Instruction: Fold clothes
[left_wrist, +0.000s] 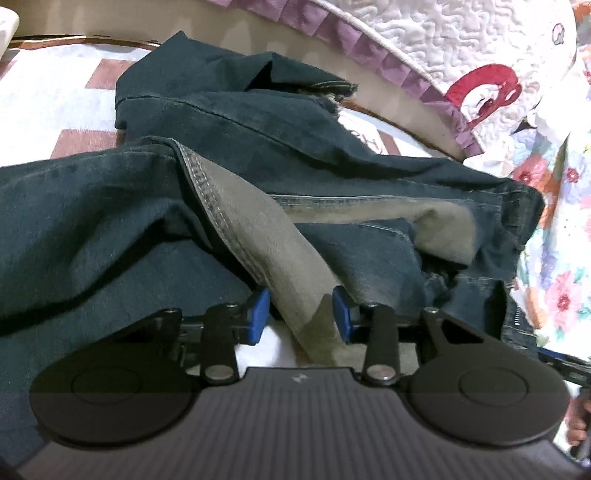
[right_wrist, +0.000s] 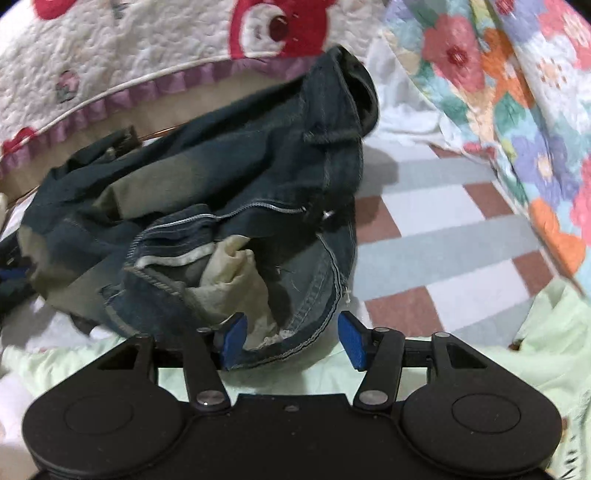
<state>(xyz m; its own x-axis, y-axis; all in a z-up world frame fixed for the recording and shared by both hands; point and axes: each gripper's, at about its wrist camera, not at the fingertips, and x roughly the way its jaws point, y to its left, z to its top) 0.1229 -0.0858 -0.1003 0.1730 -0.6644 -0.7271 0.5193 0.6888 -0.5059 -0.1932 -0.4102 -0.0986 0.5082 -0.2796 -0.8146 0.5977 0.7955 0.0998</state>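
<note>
Checkered bedsheet (right_wrist: 436, 229): jeans (right_wrist: 221, 206) between both claws' jaws.

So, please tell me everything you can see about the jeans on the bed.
The jeans are dark blue denim with pale stitched seams, crumpled in a heap on the checked sheet. Parts are turned out, showing the grey-green inner side and a pale pocket lining. The zipper lies open. The left gripper has a turned-out fold between its blue pads, which stand apart. The right gripper is open around a hem edge.
</note>
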